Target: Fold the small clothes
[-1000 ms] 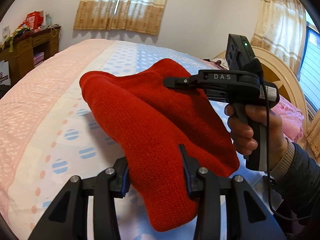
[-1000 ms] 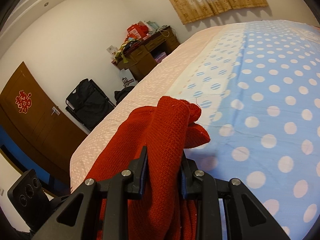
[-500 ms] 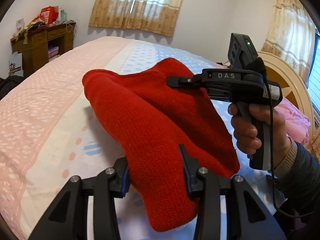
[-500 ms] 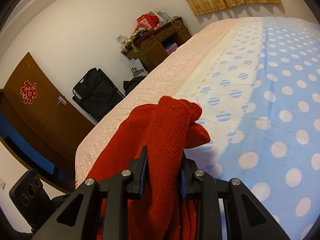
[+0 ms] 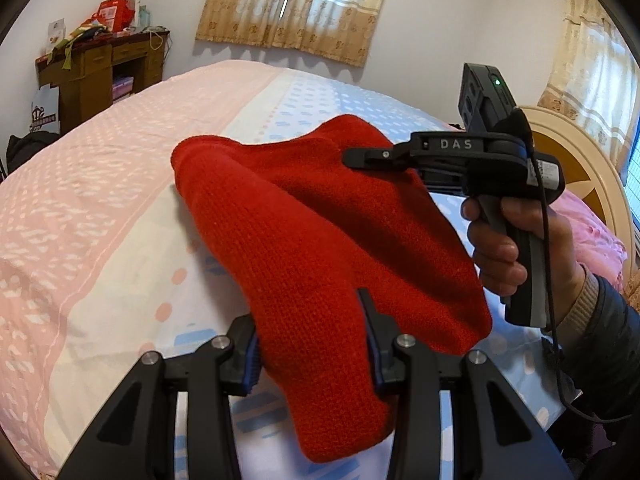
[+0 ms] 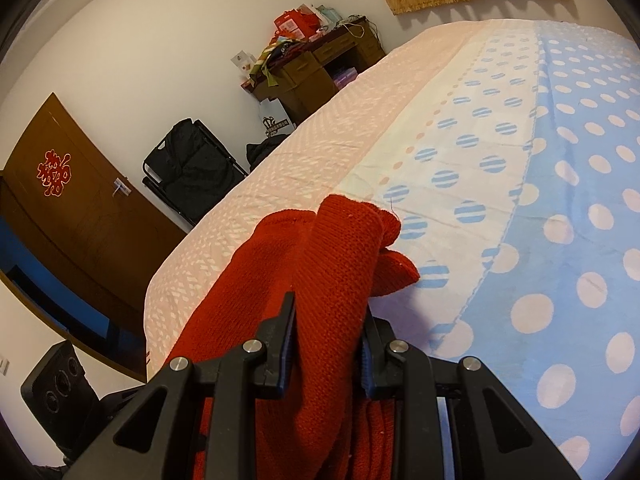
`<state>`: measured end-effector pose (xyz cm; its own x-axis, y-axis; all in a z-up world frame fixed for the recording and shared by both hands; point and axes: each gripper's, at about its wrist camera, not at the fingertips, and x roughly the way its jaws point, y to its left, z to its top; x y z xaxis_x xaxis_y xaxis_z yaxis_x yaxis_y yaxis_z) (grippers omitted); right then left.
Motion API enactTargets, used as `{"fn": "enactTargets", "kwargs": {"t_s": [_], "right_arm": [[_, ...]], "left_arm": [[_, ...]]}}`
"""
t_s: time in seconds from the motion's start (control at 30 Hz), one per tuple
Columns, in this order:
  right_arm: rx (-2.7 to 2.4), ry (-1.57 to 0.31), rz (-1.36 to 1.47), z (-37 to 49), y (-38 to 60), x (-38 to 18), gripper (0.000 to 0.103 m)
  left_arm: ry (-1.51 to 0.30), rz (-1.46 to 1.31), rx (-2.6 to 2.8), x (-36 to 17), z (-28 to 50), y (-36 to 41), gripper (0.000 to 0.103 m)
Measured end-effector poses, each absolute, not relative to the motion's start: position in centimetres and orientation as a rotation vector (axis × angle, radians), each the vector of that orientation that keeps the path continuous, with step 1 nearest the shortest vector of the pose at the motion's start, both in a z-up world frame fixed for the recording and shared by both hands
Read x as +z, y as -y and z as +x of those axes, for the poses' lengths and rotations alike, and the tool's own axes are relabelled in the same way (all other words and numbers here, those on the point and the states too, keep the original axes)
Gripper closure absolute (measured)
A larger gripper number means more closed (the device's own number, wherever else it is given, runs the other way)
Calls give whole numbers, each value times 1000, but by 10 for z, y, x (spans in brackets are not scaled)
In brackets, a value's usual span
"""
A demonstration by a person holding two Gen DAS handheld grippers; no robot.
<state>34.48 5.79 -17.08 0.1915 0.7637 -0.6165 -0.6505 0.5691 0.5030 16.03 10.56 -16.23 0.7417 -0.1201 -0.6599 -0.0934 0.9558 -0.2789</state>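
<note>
Right now the left gripper (image 5: pixel 310 334) clamps a bunched end of the red knit garment (image 5: pixel 320 216), the right gripper (image 6: pixel 328 330) pinches the other end, and it hangs slack between them over the bed (image 5: pixel 100 208). Soft, light and stretchy, it looks best held by edges or corners. The bedspread below is bare; the desk (image 5: pixel 100 68) and headboard (image 5: pixel 576 168) stand well apart.

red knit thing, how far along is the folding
Done: the red knit garment is picked up and doubled over, one end in each gripper. In hand: left gripper and right gripper both clamp it above the bed. Left: laying it down flat and finishing the fold.
</note>
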Motion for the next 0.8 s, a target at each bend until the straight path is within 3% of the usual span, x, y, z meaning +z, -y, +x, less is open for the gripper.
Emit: {"fn": "enactTargets", "kwargs": {"t_s": [0.5,0.8], "right_arm": [[964,-989,145,354,-64,-188,76],[907,-1024,130,362,-64,-207,71]], "left_arm": [[-725,-346,-13,-177,154,-107,60],[-713,-367,12,-180,148,-108,47]]}}
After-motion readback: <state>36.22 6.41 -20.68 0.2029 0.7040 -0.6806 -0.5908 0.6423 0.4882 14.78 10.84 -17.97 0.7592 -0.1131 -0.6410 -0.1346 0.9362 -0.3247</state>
